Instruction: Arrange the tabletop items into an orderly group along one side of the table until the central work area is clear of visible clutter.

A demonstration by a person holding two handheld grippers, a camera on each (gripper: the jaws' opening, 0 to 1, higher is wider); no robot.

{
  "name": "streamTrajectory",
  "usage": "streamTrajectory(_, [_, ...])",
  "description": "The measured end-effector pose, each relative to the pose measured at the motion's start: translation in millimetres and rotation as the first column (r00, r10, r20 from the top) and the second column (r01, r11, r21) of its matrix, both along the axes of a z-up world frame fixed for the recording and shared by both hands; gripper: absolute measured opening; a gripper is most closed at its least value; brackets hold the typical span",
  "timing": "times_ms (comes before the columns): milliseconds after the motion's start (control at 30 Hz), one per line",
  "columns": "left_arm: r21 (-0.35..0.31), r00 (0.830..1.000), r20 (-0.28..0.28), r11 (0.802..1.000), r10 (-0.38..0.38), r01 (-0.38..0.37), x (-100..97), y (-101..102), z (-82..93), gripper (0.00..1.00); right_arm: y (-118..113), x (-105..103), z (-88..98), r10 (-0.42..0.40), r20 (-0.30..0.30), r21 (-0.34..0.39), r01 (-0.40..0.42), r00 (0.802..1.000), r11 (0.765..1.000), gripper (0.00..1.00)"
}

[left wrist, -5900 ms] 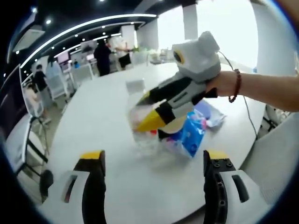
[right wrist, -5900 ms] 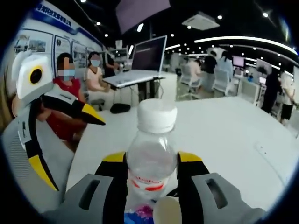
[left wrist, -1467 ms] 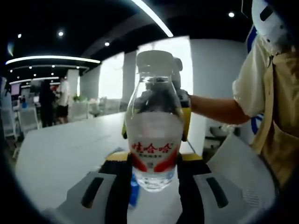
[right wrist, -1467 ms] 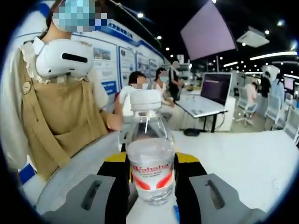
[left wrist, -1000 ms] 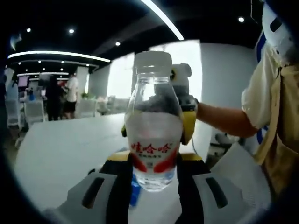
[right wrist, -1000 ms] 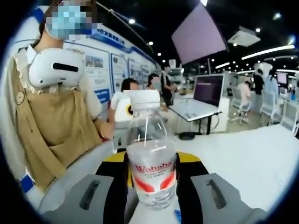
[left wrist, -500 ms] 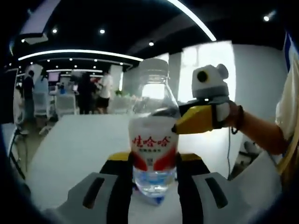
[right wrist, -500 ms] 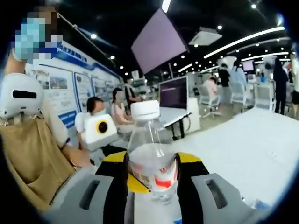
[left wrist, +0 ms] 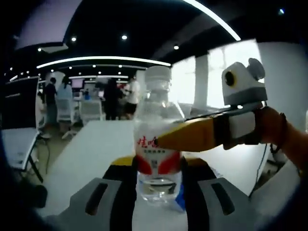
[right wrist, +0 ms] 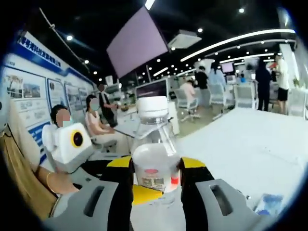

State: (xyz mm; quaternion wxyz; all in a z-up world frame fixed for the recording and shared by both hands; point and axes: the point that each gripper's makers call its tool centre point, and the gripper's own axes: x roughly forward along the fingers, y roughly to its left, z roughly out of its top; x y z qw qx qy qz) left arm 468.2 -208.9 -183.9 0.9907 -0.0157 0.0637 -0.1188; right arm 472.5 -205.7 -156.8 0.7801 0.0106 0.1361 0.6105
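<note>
A clear water bottle [left wrist: 156,103] with a white cap and a red and white label stands upright between the black and yellow jaws of my left gripper [left wrist: 158,161], which is shut on it. From the right, my right gripper [left wrist: 185,137] reaches in, one yellow jaw lying across the label. In the right gripper view the same bottle [right wrist: 153,139] sits pinched in my right gripper [right wrist: 155,162], with my left gripper [right wrist: 140,193] coming in from the left, low behind the bottle. A blue packet [left wrist: 179,202] lies by the bottle's base.
The white table [left wrist: 91,149] stretches away behind the bottle. A blue packet [right wrist: 267,204] lies on the table [right wrist: 240,139] at the lower right. A hand with a bead bracelet [left wrist: 279,132] holds the right gripper. Seated people [right wrist: 60,120] and desks stand beyond the table's edge.
Both grippers still hold the bottle. Both views have swung round: the person in beige has left them, and the right gripper's yellow jaw now crosses the label in the left gripper view.
</note>
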Motion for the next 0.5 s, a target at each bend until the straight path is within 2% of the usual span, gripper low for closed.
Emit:
streamTrajectory(167, [-0.009,1.000,-0.004,1.000,0.003,-0.003,-0.4,1.4,-0.7,0.34,-0.2,0.4,-0.2,-0.013,0.020,0.003,0.013,1.000,1.000,0.36])
streamTrajectory(267, [0.003,1.000,0.006,1.000,0.003,-0.003,-0.5,0.3,0.6,0.34,-1.3,-1.9,2.7,-0.006,0.071,0.001,0.006,0.997,1.000,0.35])
streamTrajectory(500, [0.032,1.000,0.027,0.999,-0.004,0.003,0.1,-0.9,2.6,0.35,-2.2,-1.8,4.8,-0.015,0.096,0.010,0.014,0.995,1.000,0.33])
